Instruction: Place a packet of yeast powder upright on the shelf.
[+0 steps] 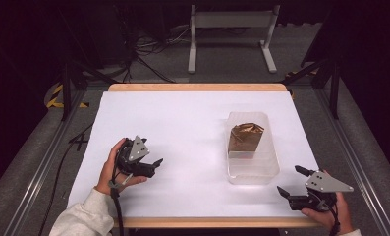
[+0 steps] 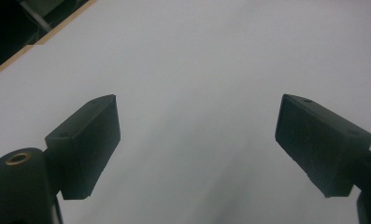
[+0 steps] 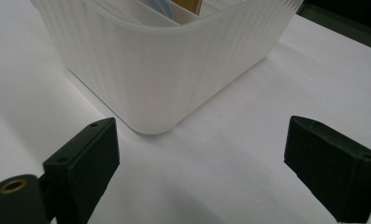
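A translucent white plastic bin (image 1: 253,169) stands on the white table right of centre, and its ribbed near corner (image 3: 160,79) looms close in the right gripper view. Inside it lies a crumpled brown-gold bag (image 1: 245,136). My right gripper (image 1: 292,180) rests near the table's front right corner, open and empty, a short way right of the bin. My left gripper (image 1: 154,165) sits at the front left, held in a hand, open with nothing between its jaws; in the left gripper view, bare white table lies between its fingers (image 2: 87,142).
The white tabletop (image 1: 182,128) has a wooden edge (image 1: 197,87) at the far side and another along the front. Beyond it stand a white metal frame (image 1: 232,29) and cables on a grey floor. Dark rails run down both sides.
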`<action>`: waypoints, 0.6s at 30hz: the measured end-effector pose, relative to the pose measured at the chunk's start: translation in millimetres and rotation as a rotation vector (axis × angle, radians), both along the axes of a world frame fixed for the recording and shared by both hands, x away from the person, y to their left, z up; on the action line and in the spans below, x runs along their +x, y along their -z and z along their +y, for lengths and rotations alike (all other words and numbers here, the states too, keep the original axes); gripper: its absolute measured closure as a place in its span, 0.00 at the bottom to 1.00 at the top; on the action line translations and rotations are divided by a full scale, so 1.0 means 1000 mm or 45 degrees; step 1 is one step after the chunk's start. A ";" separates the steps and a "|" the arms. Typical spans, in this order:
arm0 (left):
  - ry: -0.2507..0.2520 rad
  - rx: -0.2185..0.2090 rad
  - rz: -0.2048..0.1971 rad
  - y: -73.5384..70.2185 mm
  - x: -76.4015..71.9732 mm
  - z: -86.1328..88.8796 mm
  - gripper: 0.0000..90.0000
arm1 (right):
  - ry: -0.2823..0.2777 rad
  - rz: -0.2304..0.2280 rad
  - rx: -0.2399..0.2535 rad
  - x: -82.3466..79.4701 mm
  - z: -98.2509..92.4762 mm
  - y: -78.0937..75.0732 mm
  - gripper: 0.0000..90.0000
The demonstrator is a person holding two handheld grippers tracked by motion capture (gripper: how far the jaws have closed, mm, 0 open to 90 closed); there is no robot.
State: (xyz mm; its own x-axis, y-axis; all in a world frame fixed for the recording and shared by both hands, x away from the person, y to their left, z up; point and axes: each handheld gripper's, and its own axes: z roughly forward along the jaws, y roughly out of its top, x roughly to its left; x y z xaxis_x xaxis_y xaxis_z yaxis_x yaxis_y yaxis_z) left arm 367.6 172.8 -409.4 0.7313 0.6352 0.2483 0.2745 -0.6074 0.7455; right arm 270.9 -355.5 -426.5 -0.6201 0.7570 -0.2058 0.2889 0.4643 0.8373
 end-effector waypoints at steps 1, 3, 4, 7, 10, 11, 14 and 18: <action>-0.010 0.004 0.001 0.002 -0.001 0.004 0.16 | 0.000 0.003 -0.002 0.000 0.000 0.000 0.12; -0.038 0.002 0.014 0.005 -0.004 0.011 0.15 | -0.001 0.004 -0.001 0.000 0.001 0.000 0.12; -0.050 0.006 0.013 0.007 -0.006 0.015 0.15 | 0.001 0.004 -0.001 0.000 0.001 0.000 0.12; -0.071 -0.005 0.017 0.011 -0.012 0.024 0.14 | -0.002 0.005 -0.005 0.001 0.002 0.001 0.12; -0.089 0.001 0.007 0.017 -0.019 0.032 0.13 | 0.001 0.011 -0.006 0.003 0.002 0.002 0.12; -0.094 -0.003 0.006 0.019 -0.021 0.036 0.12 | 0.002 0.012 -0.010 0.004 0.002 0.003 0.11; -0.116 -0.010 0.001 0.027 -0.026 0.043 0.11 | -0.001 0.007 -0.018 0.005 0.003 0.002 0.11; -0.118 -0.002 0.010 0.034 -0.032 0.049 0.10 | -0.014 0.007 -0.017 0.007 0.004 0.002 0.11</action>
State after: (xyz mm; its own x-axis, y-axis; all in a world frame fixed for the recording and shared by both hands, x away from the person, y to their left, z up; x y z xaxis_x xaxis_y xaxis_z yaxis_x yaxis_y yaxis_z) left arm 336.0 221.5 -443.2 0.6714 0.7006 0.2416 0.3350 -0.5778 0.7443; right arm 277.5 -351.9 -428.9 -0.6297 0.7472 -0.2127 0.2878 0.4787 0.8294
